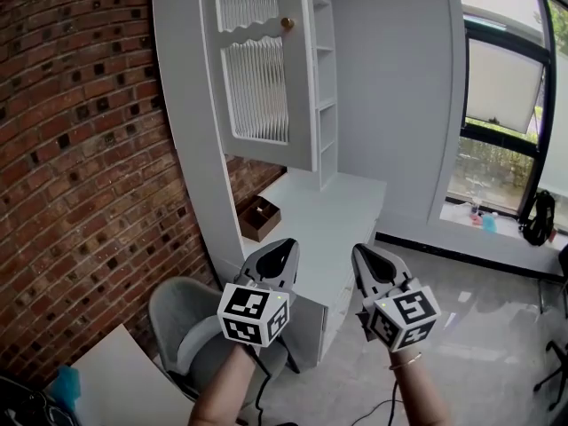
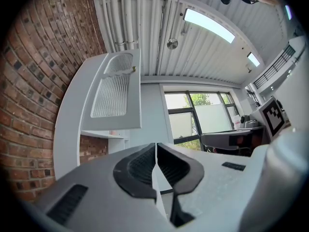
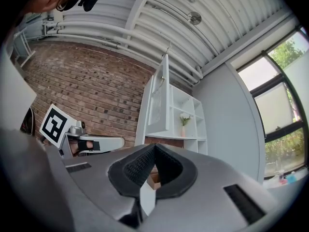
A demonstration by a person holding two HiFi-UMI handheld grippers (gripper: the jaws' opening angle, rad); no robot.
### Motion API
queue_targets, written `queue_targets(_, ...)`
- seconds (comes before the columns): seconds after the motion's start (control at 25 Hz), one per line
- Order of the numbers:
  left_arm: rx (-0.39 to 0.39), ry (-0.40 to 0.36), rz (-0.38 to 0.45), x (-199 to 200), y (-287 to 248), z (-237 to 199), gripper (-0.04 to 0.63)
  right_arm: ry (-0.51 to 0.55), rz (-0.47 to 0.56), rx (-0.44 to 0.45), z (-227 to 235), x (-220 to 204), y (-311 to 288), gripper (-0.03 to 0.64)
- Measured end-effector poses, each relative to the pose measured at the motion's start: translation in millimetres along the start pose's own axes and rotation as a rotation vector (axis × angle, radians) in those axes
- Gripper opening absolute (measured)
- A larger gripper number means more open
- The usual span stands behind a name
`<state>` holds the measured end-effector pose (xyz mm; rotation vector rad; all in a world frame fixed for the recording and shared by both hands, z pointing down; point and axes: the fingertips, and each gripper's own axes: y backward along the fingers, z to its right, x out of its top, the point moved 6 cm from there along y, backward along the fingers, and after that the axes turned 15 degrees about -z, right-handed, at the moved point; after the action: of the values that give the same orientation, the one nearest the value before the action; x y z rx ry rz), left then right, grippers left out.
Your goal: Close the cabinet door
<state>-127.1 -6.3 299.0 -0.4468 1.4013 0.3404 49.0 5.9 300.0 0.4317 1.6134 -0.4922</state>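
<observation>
The white cabinet (image 1: pixel 182 105) stands against the brick wall. Its upper door (image 1: pixel 266 69), with ribbed glass panels and a small brass knob (image 1: pixel 287 23), is swung open toward me, and open shelves (image 1: pixel 325 78) show behind it. Both grippers are well below the door and apart from it. My left gripper (image 1: pixel 286 247) is shut and holds nothing; in the left gripper view (image 2: pixel 155 146) it points up at the door (image 2: pixel 116 91). My right gripper (image 1: pixel 360 252) is also shut and empty. The right gripper view (image 3: pixel 154 148) shows the door (image 3: pixel 162 100) edge-on beside the shelves (image 3: pixel 186 112).
A brown box (image 1: pixel 259 217) sits on the cabinet's white counter (image 1: pixel 337 211). A grey chair (image 1: pixel 182 327) stands below my left gripper, with a white table corner (image 1: pixel 106 380) at lower left. The brick wall (image 1: pixel 80 167) is on the left; a window (image 1: pixel 506 105) and a black bag (image 1: pixel 539 218) are on the right.
</observation>
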Motion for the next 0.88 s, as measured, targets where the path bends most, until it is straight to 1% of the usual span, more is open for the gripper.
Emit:
queue_targets(0.32, 0.034, -0.04, 0.093, 56, -1, -8, 0.011, 0.061, 0.076, 0.029, -3, 45, -3, 0.0)
queue_targets(0.48, 0.056, -0.061, 0.125, 75, -7, -15, 0.012, 0.075, 0.084, 0.048, -3, 51, -10, 0.0)
queue_targets(0.6, 0.066, -0.072, 0.145, 88, -11, -22, 0.012, 0.065, 0.091, 0.048, 4, 55, -17, 0.0)
queue_targets(0.76, 0.072, -0.095, 0.165, 102, -23, -35, 0.014, 0.057, 0.101, 0.03, 17, 61, -30, 0.0)
queue_targets(0.88, 0.077, -0.104, 0.184, 113, -34, -47, 0.037, 0.067, 0.106, 0.018, 24, 64, -41, 0.0)
